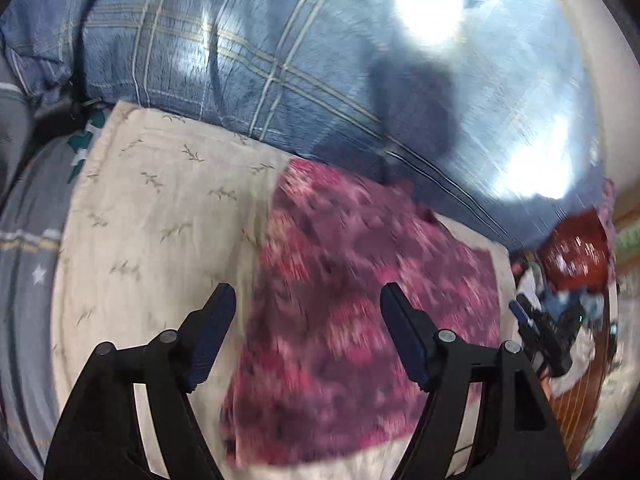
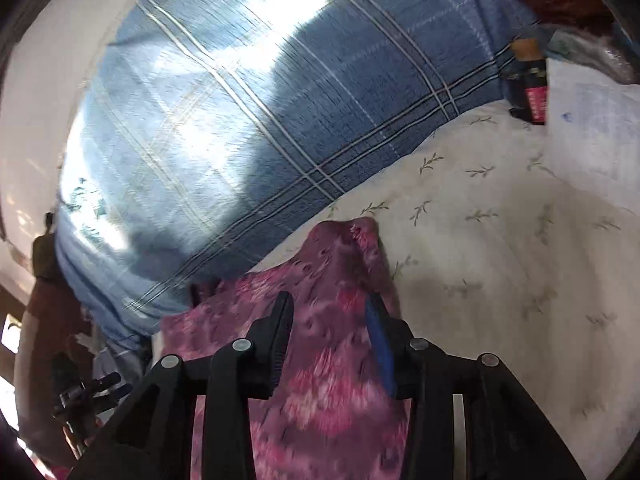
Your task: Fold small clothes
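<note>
Now your left gripper (image 1: 308,320) and right gripper (image 2: 330,332) hover with fingers spread, pinching nothing, so the pink garment (image 1: 340,300) lies flat on the cream sheet (image 1: 160,220).

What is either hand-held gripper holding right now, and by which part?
Nothing: the left hand-held gripper and right hand-held gripper both stand open above the pink garment.

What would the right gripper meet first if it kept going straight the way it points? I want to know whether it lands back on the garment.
Most likely the pink floral garment: it lies right ahead between the right gripper's open, empty fingers. Depth is blurred, so this is a judgement.
</note>
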Action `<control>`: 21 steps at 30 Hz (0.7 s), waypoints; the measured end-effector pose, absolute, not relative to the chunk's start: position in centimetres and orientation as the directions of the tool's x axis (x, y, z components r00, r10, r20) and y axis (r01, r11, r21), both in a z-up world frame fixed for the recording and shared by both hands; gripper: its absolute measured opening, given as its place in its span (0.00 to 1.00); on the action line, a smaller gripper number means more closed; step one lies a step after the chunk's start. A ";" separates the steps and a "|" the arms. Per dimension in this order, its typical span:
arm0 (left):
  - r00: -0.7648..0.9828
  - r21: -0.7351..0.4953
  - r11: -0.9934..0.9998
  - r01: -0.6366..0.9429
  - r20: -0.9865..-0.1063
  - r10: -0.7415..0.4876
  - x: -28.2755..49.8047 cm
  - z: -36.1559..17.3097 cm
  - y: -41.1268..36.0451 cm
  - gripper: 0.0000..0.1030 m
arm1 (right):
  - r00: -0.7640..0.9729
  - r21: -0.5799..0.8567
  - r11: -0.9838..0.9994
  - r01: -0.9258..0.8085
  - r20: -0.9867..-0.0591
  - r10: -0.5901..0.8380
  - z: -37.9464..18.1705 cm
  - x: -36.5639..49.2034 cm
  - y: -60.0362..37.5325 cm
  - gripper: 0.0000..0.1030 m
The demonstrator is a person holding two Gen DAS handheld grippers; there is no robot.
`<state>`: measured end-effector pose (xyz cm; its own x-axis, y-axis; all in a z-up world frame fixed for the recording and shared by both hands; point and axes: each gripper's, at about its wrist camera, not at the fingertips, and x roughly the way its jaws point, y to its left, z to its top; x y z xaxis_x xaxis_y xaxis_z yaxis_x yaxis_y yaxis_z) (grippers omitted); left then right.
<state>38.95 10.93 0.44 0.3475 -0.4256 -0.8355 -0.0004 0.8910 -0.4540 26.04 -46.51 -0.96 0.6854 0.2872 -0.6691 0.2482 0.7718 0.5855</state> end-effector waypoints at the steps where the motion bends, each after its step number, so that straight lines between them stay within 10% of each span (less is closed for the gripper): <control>1: 0.338 -0.457 0.889 -0.017 -0.839 -0.425 40.3 -0.4 10.8 0.72 | 0.670 0.580 0.770 0.267 -0.686 0.284 -1.6 27.1 -46.6 0.39; 7: 0.228 -0.521 0.851 -0.069 -0.838 -0.495 44.8 -6.7 9.0 0.72 | 0.585 0.544 0.802 0.246 -0.743 0.324 -4.9 31.6 -45.6 0.38; 9: 0.272 -0.534 0.845 -0.014 -0.816 -0.511 44.6 -6.0 8.2 0.52 | 0.607 0.513 0.847 0.135 -0.719 0.339 -3.8 31.7 -44.4 0.02; 15: 0.406 -0.364 0.930 0.042 -0.845 -0.349 44.9 -3.8 6.4 0.17 | 0.728 0.541 0.827 0.152 -0.627 0.276 -1.0 30.1 -47.2 0.02; 21: 0.390 -0.392 0.915 -0.099 -0.861 -0.326 44.4 -5.5 9.6 0.17 | 0.599 0.397 0.853 0.340 -0.791 0.129 -3.7 29.5 -47.3 0.13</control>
<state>44.36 9.59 -5.46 0.3897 -0.3265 -0.8611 -0.0991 0.9147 -0.3917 29.47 -47.34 -3.75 0.5987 0.1290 -0.7905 0.3400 0.8527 0.3967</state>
